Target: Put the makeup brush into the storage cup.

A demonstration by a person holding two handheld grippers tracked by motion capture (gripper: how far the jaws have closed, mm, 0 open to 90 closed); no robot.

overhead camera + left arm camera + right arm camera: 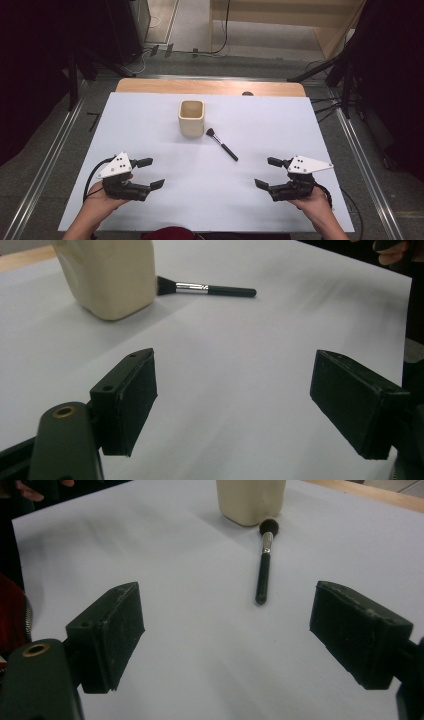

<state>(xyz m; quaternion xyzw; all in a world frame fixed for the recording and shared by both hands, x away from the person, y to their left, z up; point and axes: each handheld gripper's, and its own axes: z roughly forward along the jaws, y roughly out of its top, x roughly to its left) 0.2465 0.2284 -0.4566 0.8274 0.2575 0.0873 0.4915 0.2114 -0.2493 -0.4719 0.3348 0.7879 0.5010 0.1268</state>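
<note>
The cup (191, 118), a cream square-sided holder, stands upright on the white sheet (150, 120) well ahead of both grippers, likely waiting to receive the brush (222, 144), which lies flat just beside it, bristles toward the cup and handle slanting back toward the right gripper (264, 172). That one rests low, jaws spread and empty, aimed along the handle. The left gripper (150, 173) mirrors it, also released, holding nothing.

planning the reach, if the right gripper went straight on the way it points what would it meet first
Probably the black-handled makeup brush: in the right gripper view it lies on the white table sheet ahead of the open right gripper, handle end nearest, slightly right of centre. Behind it stands the cream square cup. Depth is uncertain.
</note>
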